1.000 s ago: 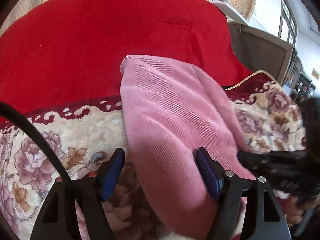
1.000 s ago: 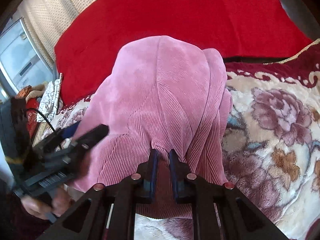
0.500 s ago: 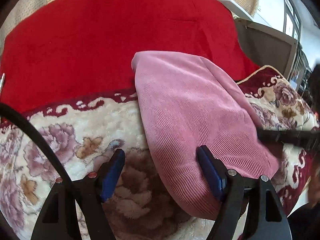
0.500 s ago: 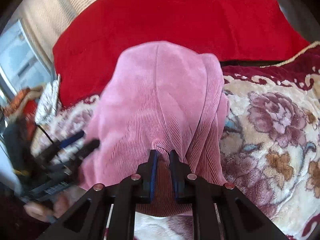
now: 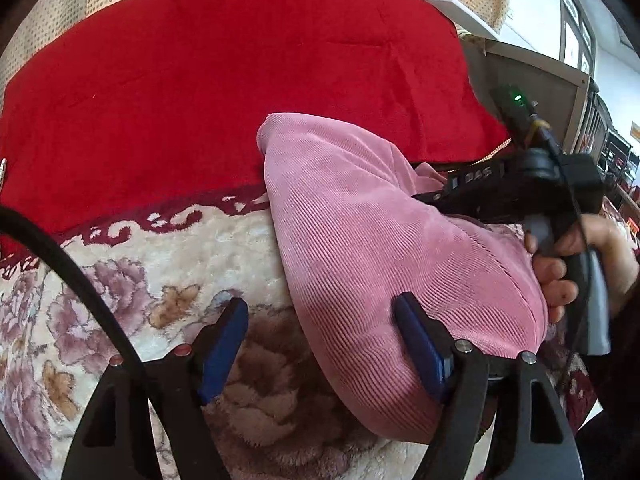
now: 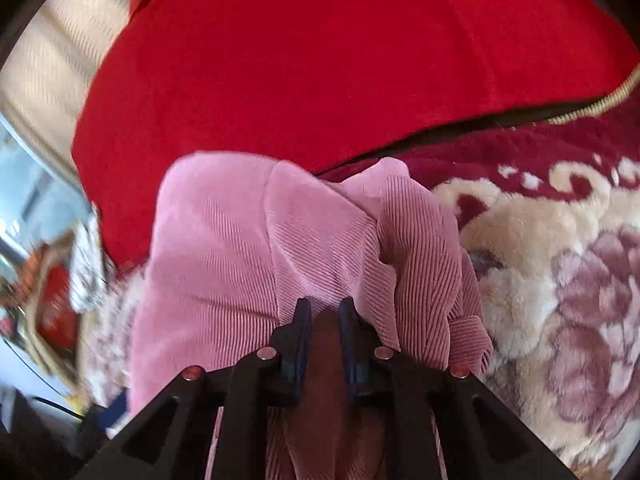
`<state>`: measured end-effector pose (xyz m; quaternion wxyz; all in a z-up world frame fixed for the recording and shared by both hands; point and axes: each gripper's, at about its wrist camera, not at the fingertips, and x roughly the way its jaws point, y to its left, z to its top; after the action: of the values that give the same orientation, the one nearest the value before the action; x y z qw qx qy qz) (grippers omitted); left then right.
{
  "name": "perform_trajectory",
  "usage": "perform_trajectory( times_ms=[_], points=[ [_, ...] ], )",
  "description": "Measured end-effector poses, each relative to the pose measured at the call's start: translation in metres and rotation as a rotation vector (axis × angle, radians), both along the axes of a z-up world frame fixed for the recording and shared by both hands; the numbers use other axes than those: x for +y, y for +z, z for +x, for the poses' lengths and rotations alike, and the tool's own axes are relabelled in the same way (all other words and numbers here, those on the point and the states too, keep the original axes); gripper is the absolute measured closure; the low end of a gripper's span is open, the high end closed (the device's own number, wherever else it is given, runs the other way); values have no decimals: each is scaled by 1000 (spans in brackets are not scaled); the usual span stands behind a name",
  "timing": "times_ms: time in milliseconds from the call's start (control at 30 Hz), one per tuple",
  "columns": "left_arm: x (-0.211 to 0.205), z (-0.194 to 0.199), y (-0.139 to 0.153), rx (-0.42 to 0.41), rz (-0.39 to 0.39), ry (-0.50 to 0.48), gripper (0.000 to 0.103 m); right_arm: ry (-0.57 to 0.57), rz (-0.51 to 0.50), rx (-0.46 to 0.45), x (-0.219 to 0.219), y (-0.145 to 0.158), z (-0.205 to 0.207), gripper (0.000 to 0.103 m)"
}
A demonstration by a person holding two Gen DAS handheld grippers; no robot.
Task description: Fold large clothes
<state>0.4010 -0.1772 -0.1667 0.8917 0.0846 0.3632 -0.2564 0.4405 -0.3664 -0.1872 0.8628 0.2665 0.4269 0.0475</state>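
Observation:
A pink corduroy garment (image 5: 368, 240) lies folded in a long bundle on the floral blanket (image 5: 132, 264). My left gripper (image 5: 324, 344) is open, its right pad against the garment's near left edge, holding nothing. My right gripper (image 6: 325, 320) is shut on a fold of the pink garment (image 6: 248, 248) and also shows in the left wrist view (image 5: 424, 196), reaching in from the right over the garment's far side.
A red quilt (image 5: 224, 80) covers the bed beyond the garment. A grey headboard or panel (image 5: 536, 88) stands at the right. A hand (image 5: 560, 276) holds the right gripper's handle. Cluttered items (image 6: 52, 280) lie at the left of the right wrist view.
The right gripper has carried its pinched fold forward, so the garment is bunched shorter. The right gripper and hand have come into the left wrist view. The left gripper stays open.

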Motion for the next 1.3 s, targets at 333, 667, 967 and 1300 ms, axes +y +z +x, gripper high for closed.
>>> perform_trajectory(
  times_ms=[333,667,967,1300],
  points=[
    [14,-1,12,-14,-21,52,26,-4,25,-154,9,54,-79,81],
    [9,-20,13,-87,40,39,25,65,-115,-95,48,3,-109,80],
    [9,-21,15,-95,44,41,23,57,-135,-108,52,5,-110,80],
    [6,-15,11,-98,49,61,21,72,-47,-83,40,8,-111,80]
  ],
)
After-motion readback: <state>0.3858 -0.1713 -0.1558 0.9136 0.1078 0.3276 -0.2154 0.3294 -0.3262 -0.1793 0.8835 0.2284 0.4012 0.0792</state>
